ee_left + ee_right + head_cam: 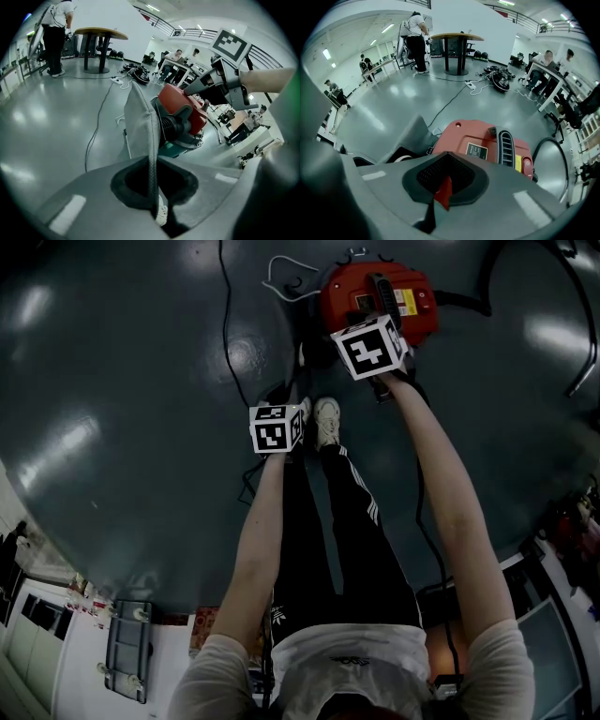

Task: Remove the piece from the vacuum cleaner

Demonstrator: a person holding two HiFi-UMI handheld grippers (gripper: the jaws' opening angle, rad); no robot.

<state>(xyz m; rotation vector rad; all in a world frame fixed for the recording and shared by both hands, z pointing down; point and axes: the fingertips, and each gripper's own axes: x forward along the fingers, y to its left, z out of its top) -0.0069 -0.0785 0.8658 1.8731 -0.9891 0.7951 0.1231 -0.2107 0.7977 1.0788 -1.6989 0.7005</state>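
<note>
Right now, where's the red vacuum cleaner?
Head view, top centre-right: the red vacuum cleaner sits on the floor beyond the shoes, gripped by the right gripper.

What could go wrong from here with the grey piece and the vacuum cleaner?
1. The left gripper pinches only the thin edge of the grey piece; a harder pull might let it slip out.
2. The right gripper is shut on just a small red part of the vacuum cleaner, so the body may shift or tip.
3. A cable lies on the floor near the person's shoes; a step could snag it.
</note>
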